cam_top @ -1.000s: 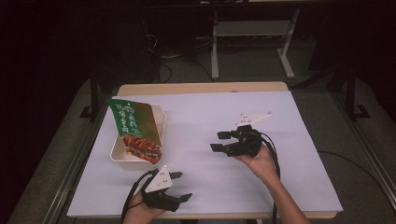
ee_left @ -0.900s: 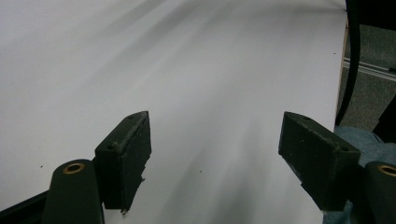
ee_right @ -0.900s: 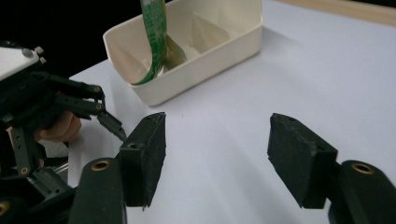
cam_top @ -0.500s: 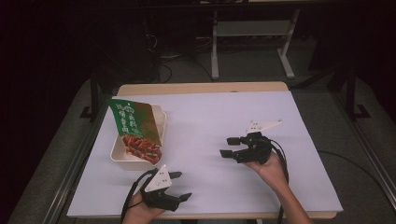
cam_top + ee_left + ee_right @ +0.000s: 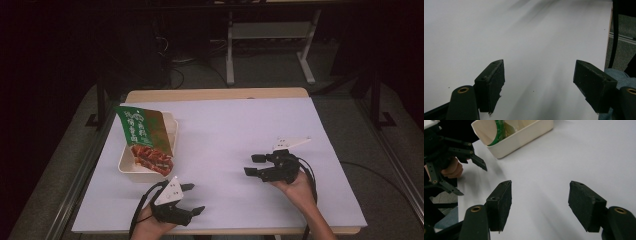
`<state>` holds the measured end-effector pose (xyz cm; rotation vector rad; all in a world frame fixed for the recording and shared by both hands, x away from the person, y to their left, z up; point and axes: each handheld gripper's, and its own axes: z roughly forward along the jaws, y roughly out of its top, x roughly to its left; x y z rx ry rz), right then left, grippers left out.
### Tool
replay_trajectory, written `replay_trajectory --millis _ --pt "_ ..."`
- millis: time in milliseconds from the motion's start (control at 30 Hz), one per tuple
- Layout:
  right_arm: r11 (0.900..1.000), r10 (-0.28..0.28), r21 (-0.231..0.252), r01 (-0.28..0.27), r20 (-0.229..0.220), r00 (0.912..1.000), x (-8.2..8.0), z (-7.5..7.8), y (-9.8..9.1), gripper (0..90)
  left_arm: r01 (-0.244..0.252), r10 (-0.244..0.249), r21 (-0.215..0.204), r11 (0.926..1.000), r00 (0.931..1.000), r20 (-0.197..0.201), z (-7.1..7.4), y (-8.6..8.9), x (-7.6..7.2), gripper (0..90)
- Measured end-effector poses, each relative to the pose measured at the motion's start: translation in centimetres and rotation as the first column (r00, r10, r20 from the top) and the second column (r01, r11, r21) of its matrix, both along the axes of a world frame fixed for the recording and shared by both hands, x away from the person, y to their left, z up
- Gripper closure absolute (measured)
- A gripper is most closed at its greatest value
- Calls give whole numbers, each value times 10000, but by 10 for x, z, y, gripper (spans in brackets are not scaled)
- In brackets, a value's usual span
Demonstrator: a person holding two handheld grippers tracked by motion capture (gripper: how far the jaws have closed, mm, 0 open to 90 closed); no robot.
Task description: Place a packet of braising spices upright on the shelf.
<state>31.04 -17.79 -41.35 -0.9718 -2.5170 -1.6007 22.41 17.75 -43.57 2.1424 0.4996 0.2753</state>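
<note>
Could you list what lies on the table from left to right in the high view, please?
Cream tray with the green snack packet leaning in it → left gripper → right gripper.

Both rigs look like the same build: the left hand-held gripper (image 5: 192, 197) and the right hand-held gripper (image 5: 256, 165) are all black, skeletal linkage bodies with a pale grey three-cornered plate sitting on top of each. A black cable loops off the back of each one. Up close in the gripper views the jaws are chunky dark blocks with flat, slightly scuffed pads (image 5: 501, 203), small screw holes in their sides, and a brass-coloured ring set into each rounded arm behind them. Forearms are bare, no sleeves showing in the high view.
</note>
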Motion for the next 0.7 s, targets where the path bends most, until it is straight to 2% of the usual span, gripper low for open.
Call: replay_trajectory --millis 700 --pt "9986 -424 -320 422 -74 9991 -25 -18 -24 320 -33 33 11 10000 10000 -49 0 0 0 243"
